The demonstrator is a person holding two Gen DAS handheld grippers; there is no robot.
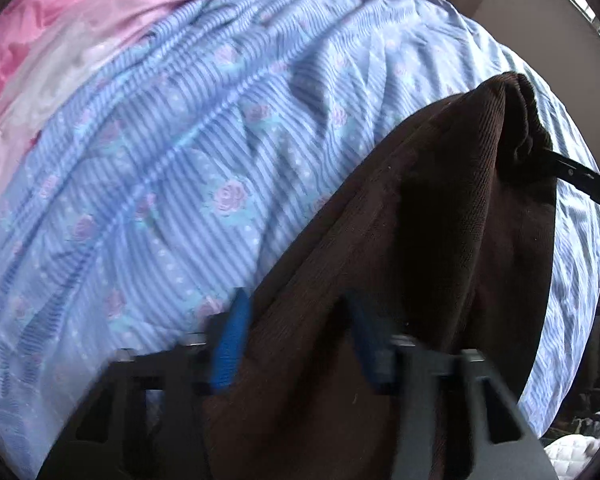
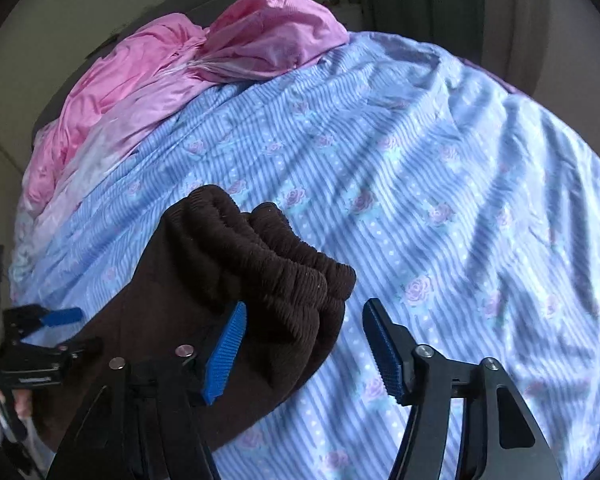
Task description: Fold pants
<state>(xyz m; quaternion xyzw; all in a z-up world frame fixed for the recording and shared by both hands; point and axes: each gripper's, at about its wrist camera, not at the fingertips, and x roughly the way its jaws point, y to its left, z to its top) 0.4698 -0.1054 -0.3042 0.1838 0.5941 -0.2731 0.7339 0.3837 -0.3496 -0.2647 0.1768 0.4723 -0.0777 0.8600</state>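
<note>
The lower part of the brown pants (image 2: pixel 204 280) is running out of both pictures, so their full length is staying hidden, and in the left wrist view the near fingers are blurred. The pants are lying on the bed, on a blue striped sheet with roses (image 2: pixel 440 160), with the elastic waistband bunched at the far end. The right gripper (image 2: pixel 304 344) is standing wide open; its left pad is touching the waistband and the other pad is hovering over the sheet. The left gripper (image 1: pixel 296 340) is also spread, with pants cloth lying between its fingers, not pinched. A pink blanket (image 2: pixel 148 92) is lying crumpled at the far side.
</note>
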